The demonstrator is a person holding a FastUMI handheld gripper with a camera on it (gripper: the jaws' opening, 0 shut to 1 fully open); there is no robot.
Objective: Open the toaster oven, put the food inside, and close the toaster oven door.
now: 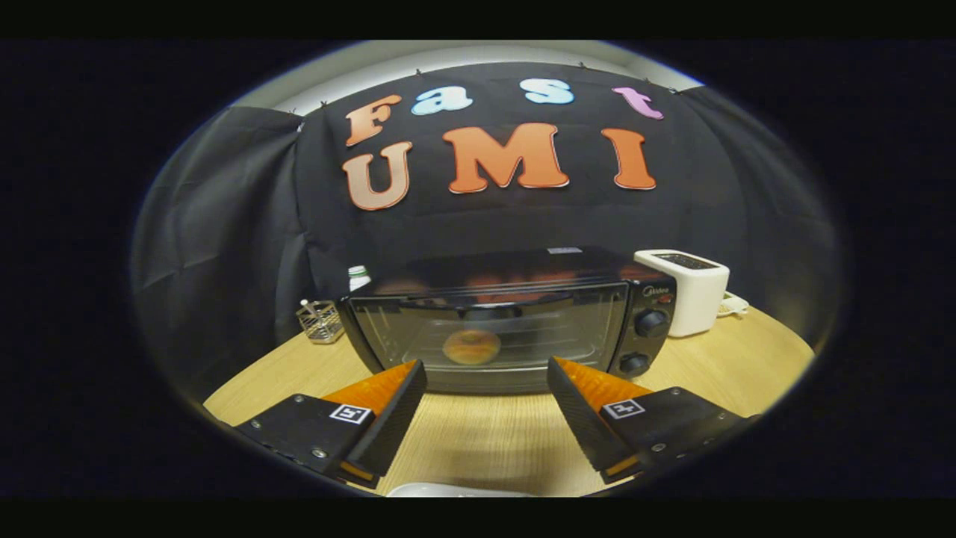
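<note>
Two fingers [407, 388] of gripper [487, 373] spread wide, empty, before toaster oven [508, 321]; door looks shut, food [471, 347] inside; confirm latch, back away straight

White pop-up toaster [691, 288], wire basket [321, 321], perhaps a bottle [359, 277], wooden table [747, 359]

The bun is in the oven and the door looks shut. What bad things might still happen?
1. The gripper hangs open just ahead of the toaster oven; moving forward, its fingers might knock the glass door or a knob.
2. The door looks shut with the bun behind it, but I cannot tell if it is fully latched.
3. A white thing lies on the table under the fingers; pulling back low could bump it.
</note>
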